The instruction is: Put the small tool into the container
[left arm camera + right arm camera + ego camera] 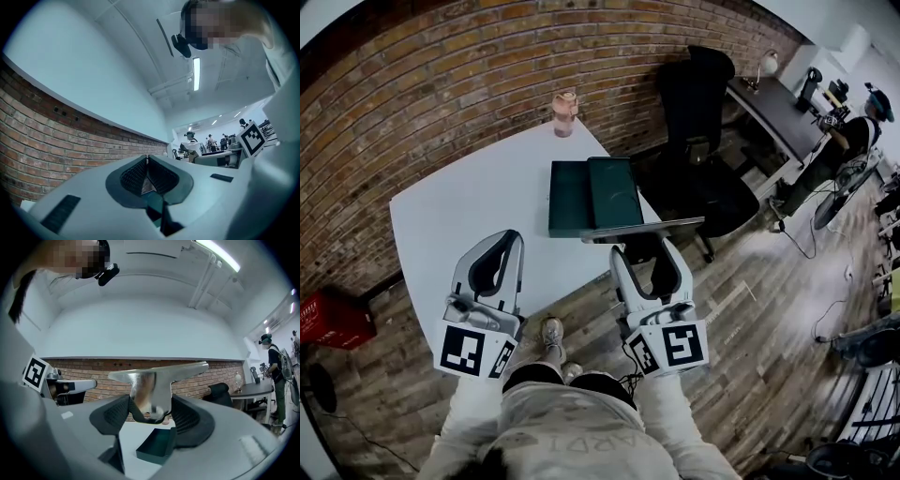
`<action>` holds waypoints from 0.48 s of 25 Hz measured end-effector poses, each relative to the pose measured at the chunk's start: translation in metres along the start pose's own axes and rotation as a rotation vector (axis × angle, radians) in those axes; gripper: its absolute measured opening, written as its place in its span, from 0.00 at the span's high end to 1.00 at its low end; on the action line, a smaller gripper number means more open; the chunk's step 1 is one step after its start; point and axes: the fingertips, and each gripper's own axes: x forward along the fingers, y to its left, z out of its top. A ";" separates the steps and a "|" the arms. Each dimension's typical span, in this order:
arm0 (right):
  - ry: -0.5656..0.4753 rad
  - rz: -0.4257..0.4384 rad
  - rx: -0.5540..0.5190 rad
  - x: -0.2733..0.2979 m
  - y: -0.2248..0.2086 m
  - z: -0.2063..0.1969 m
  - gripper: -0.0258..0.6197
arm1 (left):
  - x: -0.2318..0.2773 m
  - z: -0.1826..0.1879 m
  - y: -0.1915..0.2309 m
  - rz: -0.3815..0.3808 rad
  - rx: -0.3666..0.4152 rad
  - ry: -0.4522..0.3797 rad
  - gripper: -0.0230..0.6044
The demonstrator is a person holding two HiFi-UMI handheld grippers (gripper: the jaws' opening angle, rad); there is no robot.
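We hold the small shiny metal tool (154, 376) clamped in our right gripper (152, 411), at the five o'clock rim of the dark green open container (569, 199). Dropping it in remains. Our left gripper (147, 161) is pinched closed and empty.

brick wall (441, 84), wood floor (750, 319), black office chair (698, 141).

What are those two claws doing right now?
Left gripper: closed, empty.
Right gripper: closed on the small metal tool.
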 end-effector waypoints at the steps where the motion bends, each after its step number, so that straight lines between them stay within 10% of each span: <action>1: 0.001 0.000 0.001 0.007 -0.003 -0.001 0.51 | 0.006 0.000 0.004 0.000 0.002 -0.001 0.94; 12: 0.007 0.016 -0.025 0.091 -0.030 -0.005 0.51 | 0.080 -0.006 0.056 0.003 0.013 -0.011 0.94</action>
